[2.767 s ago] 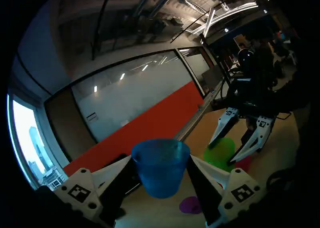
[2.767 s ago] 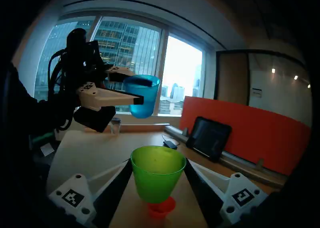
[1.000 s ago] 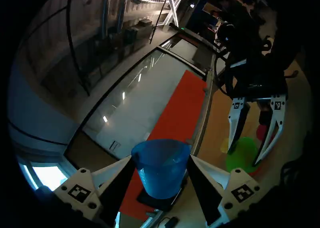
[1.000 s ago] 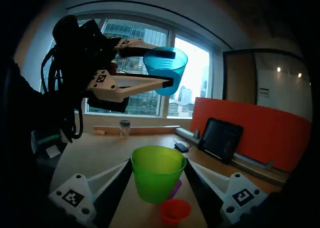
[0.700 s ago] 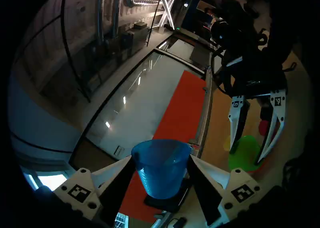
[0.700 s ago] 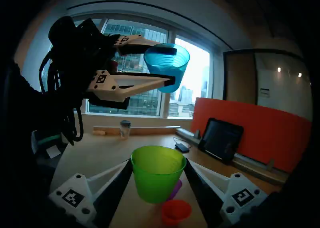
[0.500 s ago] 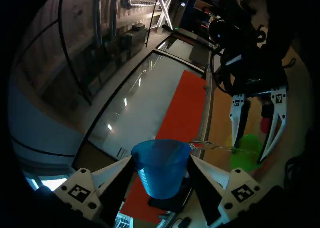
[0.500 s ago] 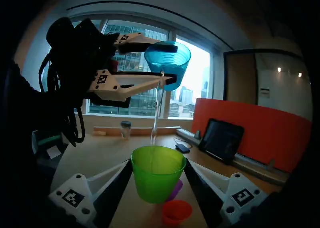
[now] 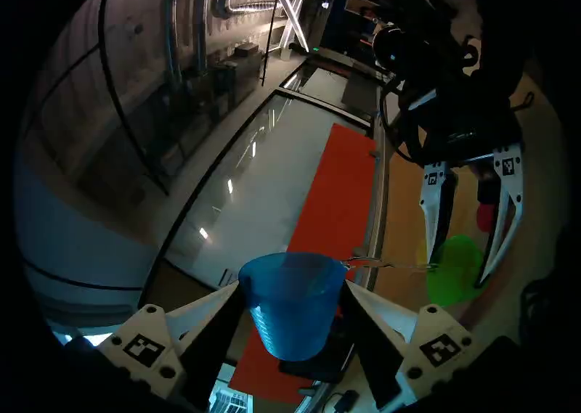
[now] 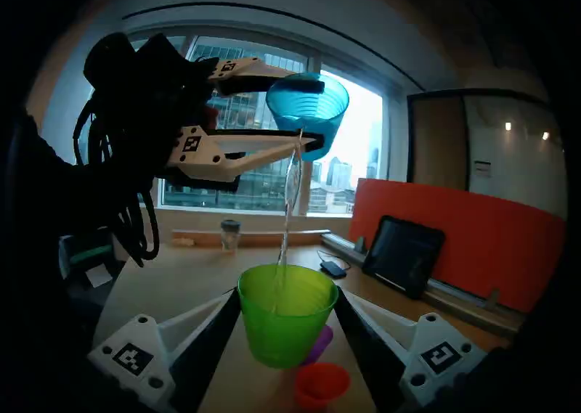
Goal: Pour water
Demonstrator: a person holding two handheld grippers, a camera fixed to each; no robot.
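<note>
Left tongs (image 10: 314, 114): closed on the blue cup (image 10: 305, 99), one finger on each side of its wall; held high in front of the window (image 10: 240, 72), seen from the right gripper view

Blue cup: tipped well over, its long axis leaning far off upright; the mouth faces down and toward the green cup (image 10: 287, 326); the base points up and away

Water (image 10: 290, 195): a thin stream leaves the lowest edge of the blue rim and falls into the green cup's mouth; in the left gripper view it runs sideways from the rim toward the green cup

Right tongs (image 10: 287, 295): gripping the green cup, both fingers pressed on its sides

Green cup: upright, long axis vertical, mouth up; directly under the blue cup and above the tabletop (image 10: 174, 275); whether its base touches the tabletop I cannot tell

Nearby: a small orange cup (image 10: 319, 384) and a purple object (image 10: 319, 340) just beyond the green cup; a small jar (image 10: 230, 233) by the window; a dark tablet (image 10: 403, 253) leaning against the red partition (image 10: 465, 239)
</note>
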